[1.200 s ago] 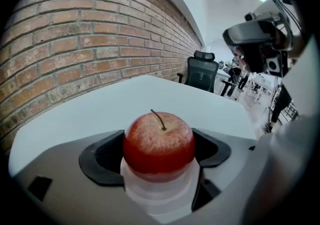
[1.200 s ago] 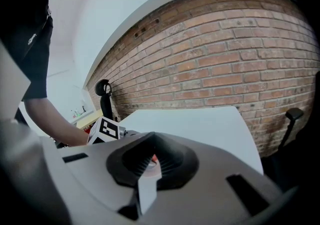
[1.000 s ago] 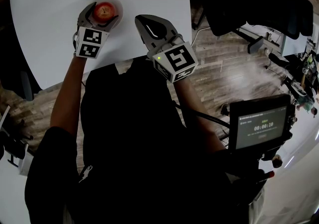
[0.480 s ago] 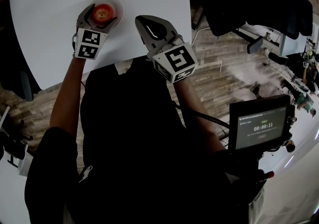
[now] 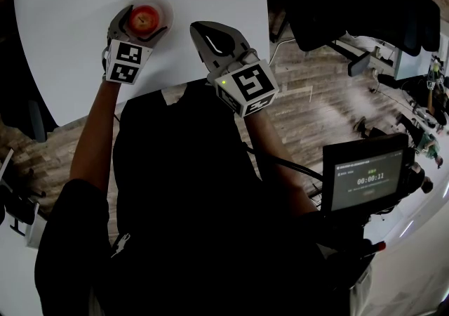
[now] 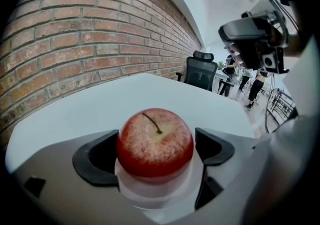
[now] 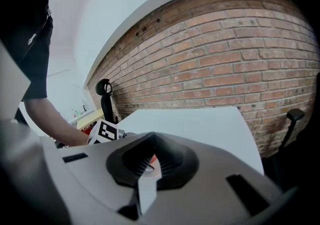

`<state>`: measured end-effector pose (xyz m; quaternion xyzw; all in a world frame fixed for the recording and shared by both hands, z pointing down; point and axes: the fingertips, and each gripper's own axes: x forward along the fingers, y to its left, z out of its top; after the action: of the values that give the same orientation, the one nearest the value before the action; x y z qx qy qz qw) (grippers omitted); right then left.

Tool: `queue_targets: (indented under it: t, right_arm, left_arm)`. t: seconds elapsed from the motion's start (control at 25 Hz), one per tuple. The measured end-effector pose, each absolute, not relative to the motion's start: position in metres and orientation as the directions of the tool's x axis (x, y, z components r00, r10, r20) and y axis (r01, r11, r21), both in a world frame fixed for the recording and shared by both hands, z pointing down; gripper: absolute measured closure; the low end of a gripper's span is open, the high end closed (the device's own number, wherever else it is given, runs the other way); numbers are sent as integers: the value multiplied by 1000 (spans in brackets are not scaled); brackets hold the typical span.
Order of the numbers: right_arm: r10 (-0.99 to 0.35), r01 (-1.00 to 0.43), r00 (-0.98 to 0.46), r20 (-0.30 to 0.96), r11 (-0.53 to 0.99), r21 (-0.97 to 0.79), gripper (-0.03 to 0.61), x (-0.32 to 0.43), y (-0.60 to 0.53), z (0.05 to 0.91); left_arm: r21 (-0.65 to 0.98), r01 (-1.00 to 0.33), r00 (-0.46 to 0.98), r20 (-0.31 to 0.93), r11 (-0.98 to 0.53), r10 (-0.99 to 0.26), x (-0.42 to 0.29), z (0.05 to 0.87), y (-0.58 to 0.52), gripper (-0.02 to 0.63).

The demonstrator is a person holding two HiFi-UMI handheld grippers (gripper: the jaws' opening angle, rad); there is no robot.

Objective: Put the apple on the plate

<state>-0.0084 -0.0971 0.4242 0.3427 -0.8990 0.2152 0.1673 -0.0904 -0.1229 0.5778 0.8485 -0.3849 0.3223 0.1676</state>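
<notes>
The apple [image 5: 144, 18] is seen set upright, stem up, on the small white plate [image 5: 166, 5], which lies on the white table [image 5: 70, 34] towards its near edge and left of its middle. The fruit is flanked by the left gripper [image 5: 143, 23], whose jaws are opening and stand wide. A clear gap is shown at the right-hand pad, while the left-hand pad is seen at the fruit's skin without pressing on it. The grip is judged to be let go because the fruit's weight is now borne by the plate. The tool is angled down over the plate, and a straight pull back towards the near edge is likely called for so that the fruit is not nudged off. Further right, near the table's near right corner, the right gripper [image 5: 203, 32] is held idle with its jaws closed together on nothing, presumably kept out of the way.
</notes>
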Motion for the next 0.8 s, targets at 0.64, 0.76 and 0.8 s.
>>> queue_targets:
  t: [0.64, 0.76, 0.8]
  right_arm:
    - [-552, -672, -724, 415, 700, -241, 575, -13, -106, 419]
    - [-554, -666, -730, 401, 709, -232, 575, -15, -109, 417]
    - [-553, -664, -732, 398, 711, -232, 575, -16, -109, 416]
  left_arm:
    - [8, -780, 477, 654, -626, -587, -96, 561, -127, 124]
    - [-1, -795, 464, 643, -606, -610, -99, 555, -128, 124]
    - [-3, -801, 460, 638, -599, -618, -100, 553, -128, 124]
